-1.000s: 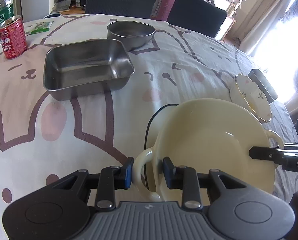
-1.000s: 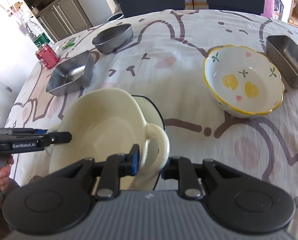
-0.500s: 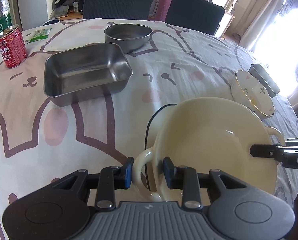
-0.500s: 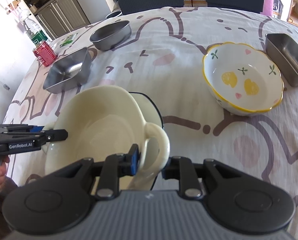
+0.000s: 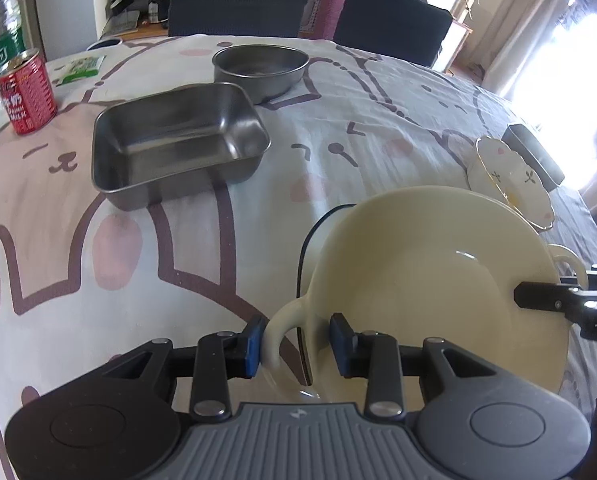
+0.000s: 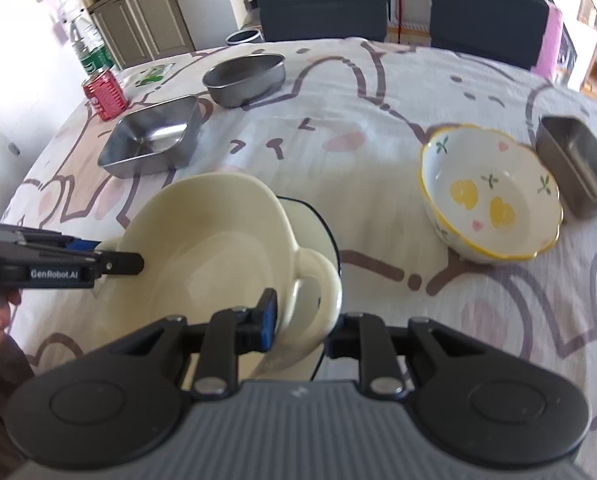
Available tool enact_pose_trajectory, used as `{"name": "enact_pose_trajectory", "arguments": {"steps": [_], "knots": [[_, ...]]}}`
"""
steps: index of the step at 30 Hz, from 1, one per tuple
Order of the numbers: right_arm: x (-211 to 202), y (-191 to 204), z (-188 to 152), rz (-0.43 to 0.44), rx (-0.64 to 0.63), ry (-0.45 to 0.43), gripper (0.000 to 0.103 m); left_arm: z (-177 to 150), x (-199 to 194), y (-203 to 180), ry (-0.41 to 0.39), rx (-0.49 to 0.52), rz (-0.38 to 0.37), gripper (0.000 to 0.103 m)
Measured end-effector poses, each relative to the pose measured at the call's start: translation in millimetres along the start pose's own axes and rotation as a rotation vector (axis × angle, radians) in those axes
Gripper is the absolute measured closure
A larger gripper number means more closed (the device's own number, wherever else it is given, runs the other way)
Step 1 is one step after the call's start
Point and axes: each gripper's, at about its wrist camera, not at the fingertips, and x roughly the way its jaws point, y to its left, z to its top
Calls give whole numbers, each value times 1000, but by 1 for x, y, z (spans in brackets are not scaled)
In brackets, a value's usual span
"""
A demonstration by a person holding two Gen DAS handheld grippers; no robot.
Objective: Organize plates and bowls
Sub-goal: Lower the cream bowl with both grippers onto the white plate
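Left hand-held gripper (image 5: 294, 344): narrow, jaws just opening around cream bowl's (image 5: 430, 280) handle, right pad clear.
Right hand-held gripper (image 6: 300, 326): narrow about opposite handle; contact unclear.
Done: cream bowl apparently nested on dark-rimmed dish (image 6: 318, 220).
Left: floral bowl (image 6: 490, 196), steel pans (image 5: 174, 140) scattered on surface (image 5: 58, 280).

Each wrist view looks steeply down along its own fingers, close over the cream bowl (image 5: 430, 280) from opposite handles. Both share the table (image 6: 378, 120), with the steel tray (image 5: 170, 148) toward 11 o'clock.

Two ceramic bowls (image 6: 202, 248) (image 6: 492, 200), three steel containers (image 6: 152, 142) (image 6: 244, 78) (image 6: 576, 168), one can (image 6: 104, 94), one bottle (image 6: 88, 46).
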Motion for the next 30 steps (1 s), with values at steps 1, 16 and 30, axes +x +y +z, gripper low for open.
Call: {"name": "enact_pose_trajectory", "arguments": {"steps": [1, 16, 30], "knots": [[1, -1, 0, 4, 11, 5, 76, 0, 0, 0, 0, 1, 0, 66], [-1, -32, 0, 120, 233, 20, 79, 0, -1, 0, 1, 3, -8, 66], [-3, -50, -3, 129, 290, 44, 78, 0, -2, -4, -5, 22, -3, 66]]}}
